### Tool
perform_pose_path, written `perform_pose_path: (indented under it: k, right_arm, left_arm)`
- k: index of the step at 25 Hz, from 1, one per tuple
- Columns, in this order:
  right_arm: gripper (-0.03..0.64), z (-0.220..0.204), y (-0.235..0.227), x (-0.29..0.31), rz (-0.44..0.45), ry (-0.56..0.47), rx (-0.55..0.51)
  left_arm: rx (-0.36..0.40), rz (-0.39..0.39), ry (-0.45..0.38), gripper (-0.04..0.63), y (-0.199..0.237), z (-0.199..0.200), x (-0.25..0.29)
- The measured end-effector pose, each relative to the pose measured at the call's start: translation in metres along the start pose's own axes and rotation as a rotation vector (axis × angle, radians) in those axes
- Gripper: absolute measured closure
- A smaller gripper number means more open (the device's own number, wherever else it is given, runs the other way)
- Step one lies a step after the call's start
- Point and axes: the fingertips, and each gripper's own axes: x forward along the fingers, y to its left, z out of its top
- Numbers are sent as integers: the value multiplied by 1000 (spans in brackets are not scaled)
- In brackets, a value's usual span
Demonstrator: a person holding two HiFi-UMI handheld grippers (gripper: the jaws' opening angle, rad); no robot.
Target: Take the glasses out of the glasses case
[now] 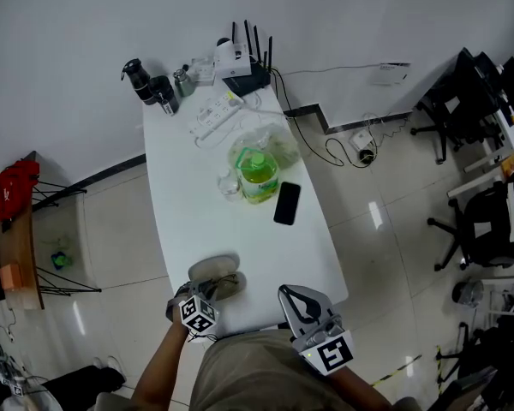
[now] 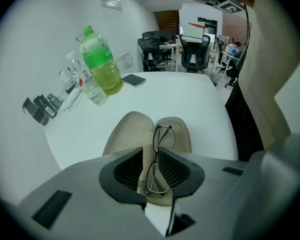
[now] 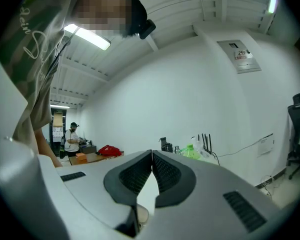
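Observation:
An open beige glasses case (image 1: 212,270) lies near the front edge of the white table (image 1: 184,204). In the left gripper view both halves of the case (image 2: 132,126) lie flat. The thin dark-framed glasses (image 2: 160,156) stand on edge just above them. My left gripper (image 2: 151,171) is shut on the glasses, pinching the frame between its ribbed pads. In the head view the left gripper (image 1: 207,294) sits at the case's near end. My right gripper (image 1: 293,298) hovers at the table's front right edge. Its jaws are shut, and the right gripper (image 3: 152,156) holds nothing.
Mid-table stand a green bottle (image 1: 259,175), a small clear bottle (image 1: 230,185) and a black phone (image 1: 286,203). A power strip (image 1: 216,114), a router (image 1: 248,74) and dark camera gear (image 1: 150,84) crowd the far end. Office chairs (image 1: 475,221) stand on the floor at right.

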Motion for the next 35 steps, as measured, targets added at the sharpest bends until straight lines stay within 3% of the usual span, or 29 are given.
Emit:
perform_pose_path:
  k: [7,29,35]
  right_arm:
    - [606,-6,-1,-5,-24,0,14]
    - [606,-10,-8,-6,-49,2,36]
    - [606,-14,-7,-8,-47,13,39]
  left_arm:
    - [97,-50,77,497,-9,-8,16]
    - [145,-120,166,499,-11,-11,31]
    - [93,-136,170,499,-12,-14,32]
